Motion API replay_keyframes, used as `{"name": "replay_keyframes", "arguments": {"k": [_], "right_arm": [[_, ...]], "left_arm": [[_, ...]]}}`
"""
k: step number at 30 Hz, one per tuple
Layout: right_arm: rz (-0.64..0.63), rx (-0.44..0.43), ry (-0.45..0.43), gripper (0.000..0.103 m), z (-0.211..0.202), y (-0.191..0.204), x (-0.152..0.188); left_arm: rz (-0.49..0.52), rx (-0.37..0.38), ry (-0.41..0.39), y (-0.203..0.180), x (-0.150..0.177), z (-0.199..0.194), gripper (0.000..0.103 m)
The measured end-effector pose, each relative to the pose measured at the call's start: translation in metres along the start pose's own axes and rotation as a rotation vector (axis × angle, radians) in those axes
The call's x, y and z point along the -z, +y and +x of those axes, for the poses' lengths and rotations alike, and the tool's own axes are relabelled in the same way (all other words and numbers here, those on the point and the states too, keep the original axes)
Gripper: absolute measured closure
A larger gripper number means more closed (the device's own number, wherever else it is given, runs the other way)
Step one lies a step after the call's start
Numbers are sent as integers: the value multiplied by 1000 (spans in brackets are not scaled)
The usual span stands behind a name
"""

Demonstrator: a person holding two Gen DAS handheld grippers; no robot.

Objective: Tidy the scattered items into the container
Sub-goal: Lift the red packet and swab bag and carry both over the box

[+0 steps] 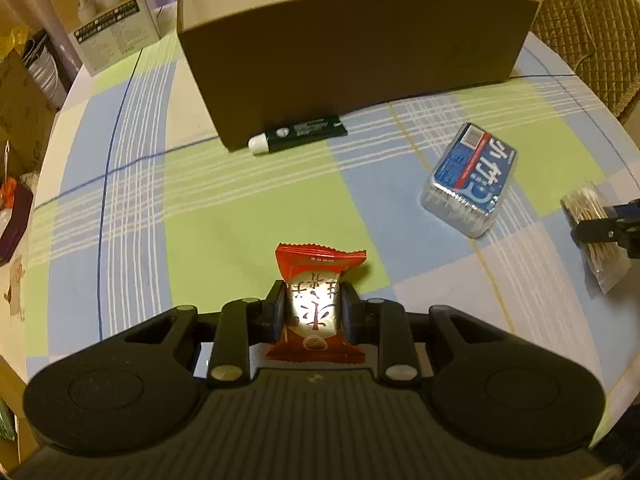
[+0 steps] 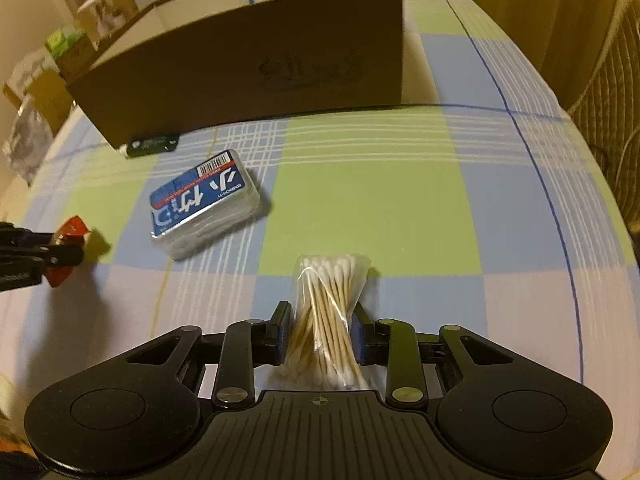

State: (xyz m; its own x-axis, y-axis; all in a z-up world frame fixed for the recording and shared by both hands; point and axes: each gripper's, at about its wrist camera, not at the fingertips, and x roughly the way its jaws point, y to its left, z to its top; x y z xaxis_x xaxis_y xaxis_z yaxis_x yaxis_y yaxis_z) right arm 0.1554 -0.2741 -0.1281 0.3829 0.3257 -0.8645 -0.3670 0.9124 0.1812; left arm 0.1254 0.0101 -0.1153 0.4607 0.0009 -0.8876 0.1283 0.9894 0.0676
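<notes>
My left gripper [image 1: 313, 305] is shut on a red and white snack packet [image 1: 316, 280], held just above the checked tablecloth. My right gripper [image 2: 320, 328] is shut on a clear bag of cotton swabs [image 2: 326, 320]; the same bag of swabs [image 1: 592, 224] and the right gripper [image 1: 608, 230] show at the left wrist view's right edge. The brown cardboard box [image 1: 352, 60], open at the top, stands at the back. A dark green tube with a white cap [image 1: 298, 134] lies against the box's front wall. A blue-labelled clear plastic box [image 1: 470, 178] lies on the cloth between the grippers.
A white printed carton [image 1: 106, 20] stands left of the brown box. Clutter fills the left table edge [image 1: 16, 200]. A quilted chair [image 1: 592, 32] stands at the right. The round table's checked cloth [image 2: 380, 200] lies flat between the items and the box.
</notes>
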Motion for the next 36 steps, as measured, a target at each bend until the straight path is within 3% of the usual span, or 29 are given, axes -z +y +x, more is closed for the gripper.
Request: {"name": "replay_keyframes", "arguments": {"k": [12, 21, 36], "right_arm": [[82, -71, -88, 70, -30, -26, -30], [62, -136, -182, 70, -49, -38, -85], [-67, -256, -314, 70, -61, -45, -191]], "left_arm": [[30, -4, -91, -4, -29, -29, 80], [57, -7, -189, -6, -62, -51, 80], [28, -33, -327, 32, -141, -66, 80]]}}
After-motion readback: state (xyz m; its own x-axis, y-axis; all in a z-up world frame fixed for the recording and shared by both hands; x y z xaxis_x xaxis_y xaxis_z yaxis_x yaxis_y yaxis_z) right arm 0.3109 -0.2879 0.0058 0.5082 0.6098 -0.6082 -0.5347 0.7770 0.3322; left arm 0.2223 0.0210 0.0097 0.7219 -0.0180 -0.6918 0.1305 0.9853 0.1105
